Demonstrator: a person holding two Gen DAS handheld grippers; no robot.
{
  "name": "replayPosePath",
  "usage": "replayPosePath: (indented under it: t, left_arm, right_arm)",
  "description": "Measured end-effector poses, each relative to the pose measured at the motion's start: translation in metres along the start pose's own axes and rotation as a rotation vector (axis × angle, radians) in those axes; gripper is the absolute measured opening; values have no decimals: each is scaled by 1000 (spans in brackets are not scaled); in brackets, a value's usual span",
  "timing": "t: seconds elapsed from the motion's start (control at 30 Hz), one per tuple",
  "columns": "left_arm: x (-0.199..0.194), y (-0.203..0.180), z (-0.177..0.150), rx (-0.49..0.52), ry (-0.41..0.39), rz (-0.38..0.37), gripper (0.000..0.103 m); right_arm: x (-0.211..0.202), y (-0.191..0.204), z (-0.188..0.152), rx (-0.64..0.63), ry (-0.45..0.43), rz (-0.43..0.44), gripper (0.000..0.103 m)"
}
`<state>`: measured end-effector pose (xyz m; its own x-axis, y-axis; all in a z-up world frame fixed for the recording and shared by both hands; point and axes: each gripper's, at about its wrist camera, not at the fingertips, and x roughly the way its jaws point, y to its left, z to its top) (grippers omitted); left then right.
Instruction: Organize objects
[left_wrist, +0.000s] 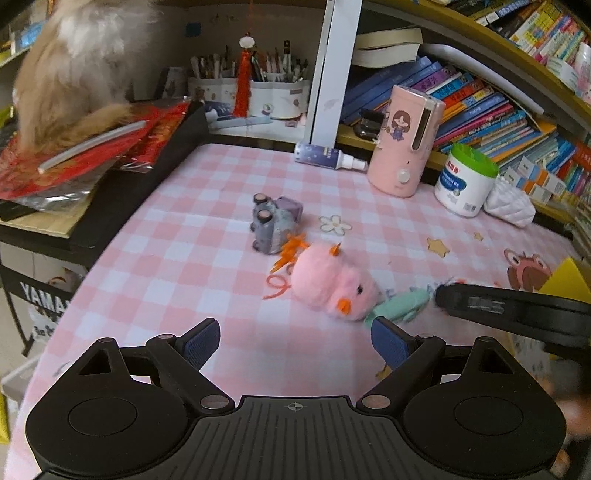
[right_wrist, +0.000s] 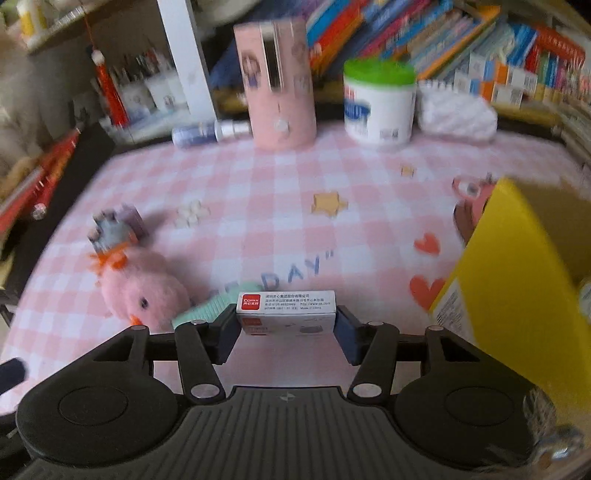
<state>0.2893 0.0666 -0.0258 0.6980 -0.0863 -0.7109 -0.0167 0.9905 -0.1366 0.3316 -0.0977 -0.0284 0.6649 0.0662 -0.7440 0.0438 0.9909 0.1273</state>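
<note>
Desk (left_wrist: 207, 206) under pink-and-white checked cloth, printed with stars, hearts and lettering; crowded bookshelves (left_wrist: 491, 114) behind far edge and right edge.

Nearest, right wrist view: right gripper (right_wrist: 286, 325) closed on small white box (right_wrist: 286, 308) with red logo, pads pressing both short ends, box level between the jaws. Held above near half of desk. Yellow box (right_wrist: 517, 295) just right of gripper, at right edge, open top facing up; inside not readable.

Left wrist view: left gripper (left_wrist: 295, 341) wide open, nothing between the blue pads (left_wrist: 201, 345), hovering over near edge of desk. Right gripper's black finger entering from right edge of view, tip near mint-green item.

Just beyond jaws: mint-green toy (left_wrist: 399, 304), lying flat, touching pink plush chick (left_wrist: 332, 286). Chick on its side, orange beak toward near edge, orange yarn feet toward desk centre. Grey-purple toy vehicle (left_wrist: 273, 225) tipped on its side, wheels up, touching the orange feet.

Far edge, left to right: small spray bottle (left_wrist: 328, 157) lying down; pink upright container (left_wrist: 404, 142) with cartoon girl; white tub (left_wrist: 463, 181) with green lid; white ridged object (left_wrist: 511, 205) beside tub, toward far right corner.

Far left corner: black ledge (left_wrist: 155, 170) beside desk carrying red packets (left_wrist: 74, 162), fluffy tan mass (left_wrist: 77, 70) above them, blurred, identity not determinable. Pen holders (left_wrist: 251, 92) and red tassel (left_wrist: 242, 88) behind far edge.
</note>
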Motion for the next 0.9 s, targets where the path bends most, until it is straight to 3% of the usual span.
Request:
replayPosePath:
  t: [0.17,0.33,0.43,0.57,0.6,0.67,0.73,0.9]
  left_arm:
    - [24,-6,17,-68,10,-19,91]
    - [54,-13,28,-151,34,-3,89]
    - [68,-15,31,-177,47,16,86]
    - [84,-11,31,-215,68,29,67]
    - [84,-12,31,-207,55,34,57]
    - [82,-12,30,-201,51,37,55]
    - [76,-10,31,-198,55,36,46]
    - [40,2,26,-179,13,4,46]
  right_arm:
    - [-36,-4,9,-6,-151,9,52]
    - [-53,-8,15,-3,-231,2,52]
    - [-59,-10,15,-17,-246,16,52]
    - [-62,-10,13,-29,-243,32,52]
    - [-61,-9,13,-35,-235,36,52]
    - [-59,-7,10,-45,-217,43,52]
    - [-59,-5,8,-56,-203,52,52]
    - [-64,-2,4,-74,-196,67,52]
